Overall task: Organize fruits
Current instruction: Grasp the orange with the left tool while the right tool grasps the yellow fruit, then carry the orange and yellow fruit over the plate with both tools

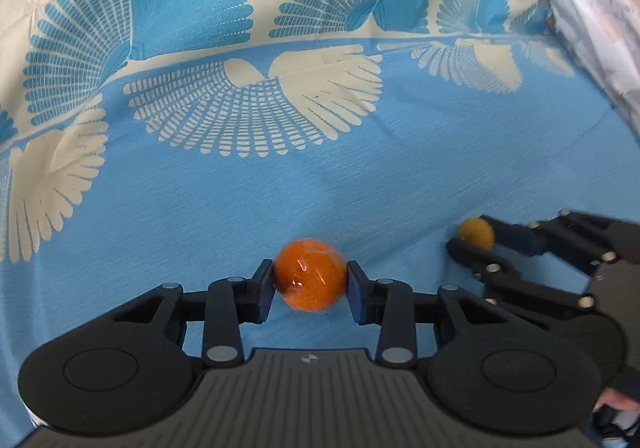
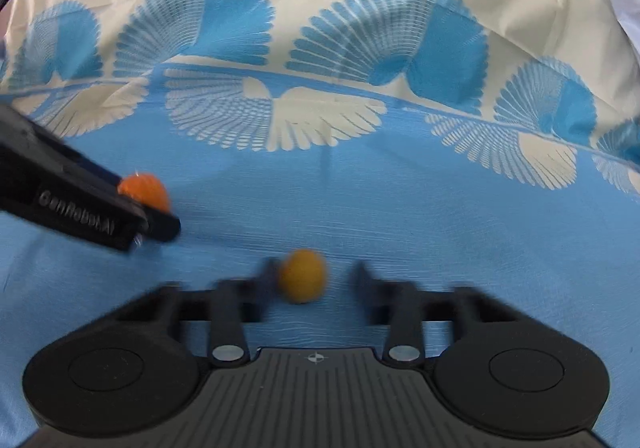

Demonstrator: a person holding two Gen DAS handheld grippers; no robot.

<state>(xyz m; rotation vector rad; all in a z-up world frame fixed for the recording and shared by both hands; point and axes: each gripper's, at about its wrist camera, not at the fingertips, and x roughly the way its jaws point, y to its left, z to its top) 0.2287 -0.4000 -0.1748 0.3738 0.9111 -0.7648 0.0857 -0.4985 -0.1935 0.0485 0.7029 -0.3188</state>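
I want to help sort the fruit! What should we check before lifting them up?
1. Left gripper pads pressing the orange fruit: ok.
2. Right gripper shut on the yellow fruit: cannot tell, blurred; a gap shows on one side.
3. Both fruits unsquashed: ok.
4. Grippers apart from each other: ok.
5. Place to put the fruit in view: not ok, only the blue patterned cloth shows.

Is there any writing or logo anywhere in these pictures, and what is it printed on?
"GenRobot.AI": raised letters on the side of the left gripper, seen in the right wrist view; slightly blurred, so the exact letters are my best reading.
A small round cross mark, no letters, on the ridged grey plate of each gripper body.
No writing on the cloth, the orange fruit or the yellow fruit.
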